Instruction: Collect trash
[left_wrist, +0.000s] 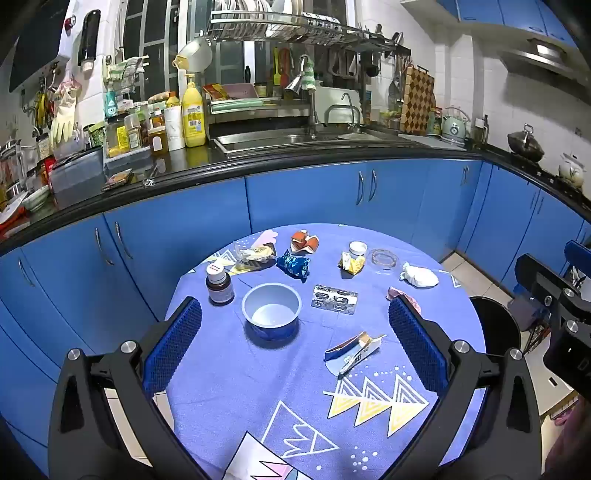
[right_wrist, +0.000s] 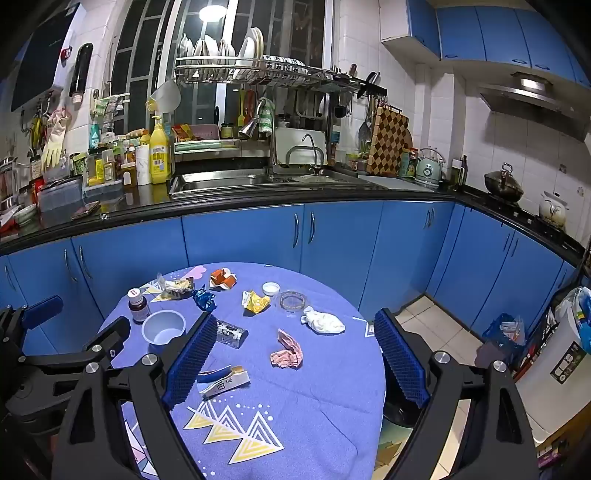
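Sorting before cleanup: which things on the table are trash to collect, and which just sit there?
Trash: blue wrapper, yellow wrapper, white tissue, pink wrapper, torn carton, empty blister pack.
Not trash: bowl, medicine bottle, glass ashtray.

A: Report legible markings.

B: None can be read with certainty. The torn carton (right_wrist: 221, 382) on the worktop (right_wrist: 314, 406) carries dark printed characters, too blurred to identify.

A: Other printed surfaces?

B: The yellow bottle (left_wrist: 192, 114) bears a label with a barcode; its text is unresolved. The white bin (right_wrist: 554, 373) shows a dark sticker, illegible.
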